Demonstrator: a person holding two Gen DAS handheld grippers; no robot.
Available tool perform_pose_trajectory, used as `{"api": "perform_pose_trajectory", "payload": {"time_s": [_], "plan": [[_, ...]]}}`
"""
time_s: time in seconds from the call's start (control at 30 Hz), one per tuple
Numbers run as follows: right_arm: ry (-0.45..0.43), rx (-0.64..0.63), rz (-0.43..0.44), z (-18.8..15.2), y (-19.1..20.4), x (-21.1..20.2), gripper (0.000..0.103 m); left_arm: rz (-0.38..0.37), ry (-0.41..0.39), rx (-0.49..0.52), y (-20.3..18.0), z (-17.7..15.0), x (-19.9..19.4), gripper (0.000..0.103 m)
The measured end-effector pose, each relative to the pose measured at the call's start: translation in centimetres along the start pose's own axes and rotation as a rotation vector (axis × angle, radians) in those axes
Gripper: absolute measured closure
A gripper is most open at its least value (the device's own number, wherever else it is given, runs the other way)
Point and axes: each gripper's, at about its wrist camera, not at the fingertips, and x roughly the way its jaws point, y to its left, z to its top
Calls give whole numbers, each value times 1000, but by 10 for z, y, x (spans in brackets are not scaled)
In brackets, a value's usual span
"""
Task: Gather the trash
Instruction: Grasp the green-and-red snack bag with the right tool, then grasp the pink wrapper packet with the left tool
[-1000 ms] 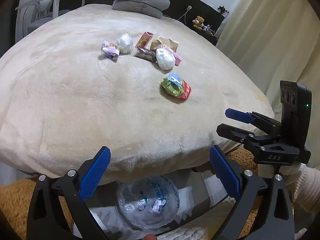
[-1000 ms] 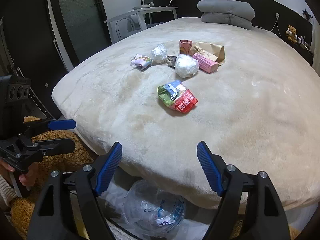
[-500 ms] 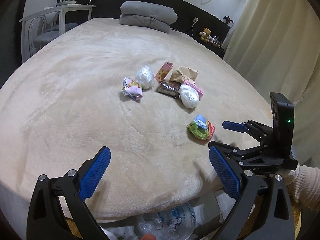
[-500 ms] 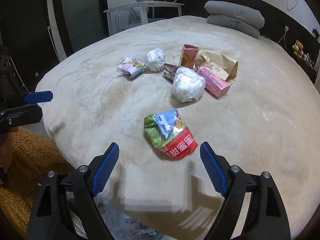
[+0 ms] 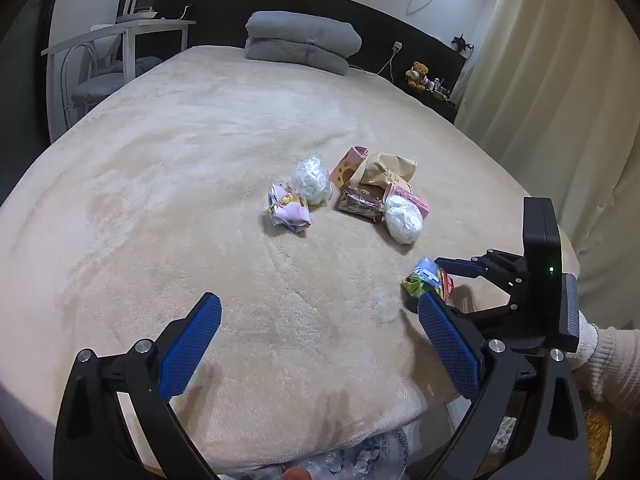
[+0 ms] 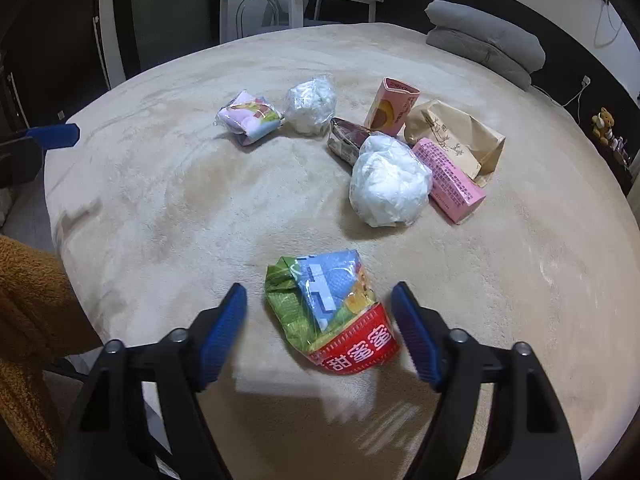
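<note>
Landmark: green-and-red snack wrapper (image 6: 332, 312), crumpled, lying on the beige bed (image 6: 160, 208) near its foot edge.

Right claw (image 6: 320, 320): jaws spread wide, one blue pad on each side of the wrapper, neither pad visibly touching it. Nothing gripped. In the left wrist view the same wrapper (image 5: 428, 280) sits between the right claw's two fingers.

Left claw (image 5: 320, 344): jaws wide apart, holding nothing. It hovers over bare blanket, to the left of the wrapper and nearer the foot edge.

Other trash, all beyond the wrapper toward the head of the bed:
- white crumpled plastic ball (image 6: 390, 184), the nearest item beyond the wrapper.
- pink carton (image 6: 448, 178), lying flat, touching the right side of that ball.
- brown paper bag (image 6: 456, 136), behind the pink carton, partly under it.
- dark foil packet (image 6: 346, 140), just behind the ball on its left.
- pink-orange drink box (image 6: 394, 106), standing upright behind the foil packet.
- second white plastic ball (image 6: 310, 104), further left.
- pastel wrapper (image 6: 248, 118), leftmost of the group, just beside the second ball.

Clear plastic bag (image 5: 360, 460) shows below the foot edge of the bed, nearer than the wrapper. Grey pillows (image 5: 304, 42) are stacked at the far head end.
</note>
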Motion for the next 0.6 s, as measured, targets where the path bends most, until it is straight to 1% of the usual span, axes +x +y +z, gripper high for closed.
{"api": "perform_pose_trajectory", "payload": {"time_s": [0.23, 0.4, 0.6], "plan": [[-18, 20, 16, -2, -2, -8, 44, 10, 18, 23, 2, 4, 10, 6], [-36, 48, 27, -4, -6, -19, 44, 15, 36, 71, -1, 7, 20, 6], [-64, 97, 43, -5, -14, -35, 44, 43, 56, 120, -7, 17, 40, 6]]}}
